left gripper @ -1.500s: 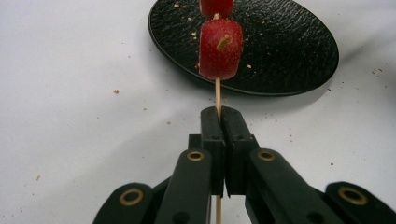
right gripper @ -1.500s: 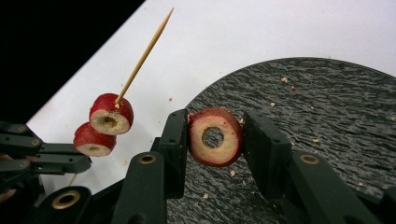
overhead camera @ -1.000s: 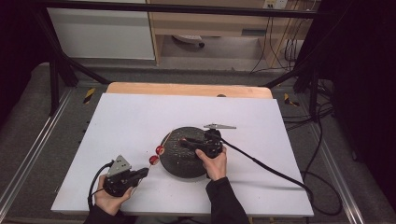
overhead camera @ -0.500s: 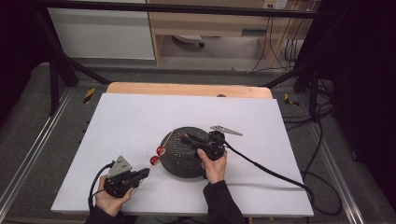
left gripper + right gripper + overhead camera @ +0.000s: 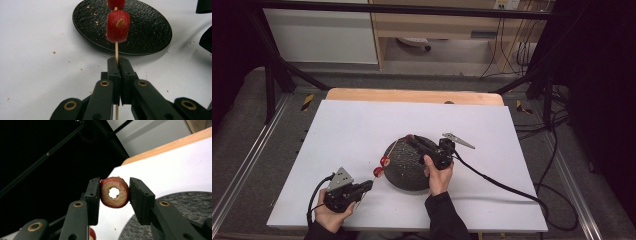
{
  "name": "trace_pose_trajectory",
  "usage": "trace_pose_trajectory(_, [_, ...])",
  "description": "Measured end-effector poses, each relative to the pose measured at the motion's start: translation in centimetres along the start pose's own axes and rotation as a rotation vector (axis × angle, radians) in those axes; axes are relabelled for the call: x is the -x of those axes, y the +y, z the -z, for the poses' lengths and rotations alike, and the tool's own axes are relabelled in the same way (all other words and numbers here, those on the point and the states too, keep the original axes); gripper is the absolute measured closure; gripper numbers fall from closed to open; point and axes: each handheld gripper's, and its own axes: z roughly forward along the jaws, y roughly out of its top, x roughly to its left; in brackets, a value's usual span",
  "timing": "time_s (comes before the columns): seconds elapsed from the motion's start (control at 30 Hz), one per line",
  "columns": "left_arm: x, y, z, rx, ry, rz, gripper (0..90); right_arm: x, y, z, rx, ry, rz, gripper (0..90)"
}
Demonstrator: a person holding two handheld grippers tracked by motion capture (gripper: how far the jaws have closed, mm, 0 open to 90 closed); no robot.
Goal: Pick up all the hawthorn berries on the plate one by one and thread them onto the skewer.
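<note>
Broad bare white worktop (image 5: 352, 135) lies open left and beyond, while the dark plate (image 5: 404, 167) and loaded skewer (image 5: 382, 162) block the middle

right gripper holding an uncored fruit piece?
No: in the right gripper view, the fruit ring between the right gripper pads has a hole through its middle.

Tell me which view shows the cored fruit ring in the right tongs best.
Right gripper view: the fruit ring sits face-on between the right tongs, hole visible. High view shows it as a small red speck; the left gripper view gives nothing usable of it.

A white table (image 5: 362, 125) carries one round black plate (image 5: 404, 167) amid crumbs.
</note>
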Motion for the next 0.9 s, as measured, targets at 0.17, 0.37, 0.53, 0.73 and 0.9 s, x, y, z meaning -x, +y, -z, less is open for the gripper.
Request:
trace_pose_trajectory(0.17, [0.2,0.0,-0.1,0.003,-0.004,0.0,88.4,-0.1,0.3,0.0,0.041,0.001,-0.009,62.3])
trace_pose_trajectory(0.37, [0.6,0.1,-0.2,0.004,-0.014,0.0,88.4,-0.1,0.5,0.0,0.074,0.0,-0.022,62.3])
trace_pose_trajectory(0.53, [0.8,0.1,-0.3,0.009,-0.017,0.005,88.4,0.1,0.6,-0.2,0.095,0.001,-0.035,62.3])
trace_pose_trajectory(0.73, [1.1,0.2,-0.4,0.014,-0.024,0.008,88.4,0.3,0.2,-0.6,0.136,0.005,-0.061,62.3])
trace_pose_trajectory(0.9, [1.3,0.3,-0.6,0.015,-0.03,0.015,88.4,0.4,-0.3,-0.8,0.154,0.013,-0.08,62.4])
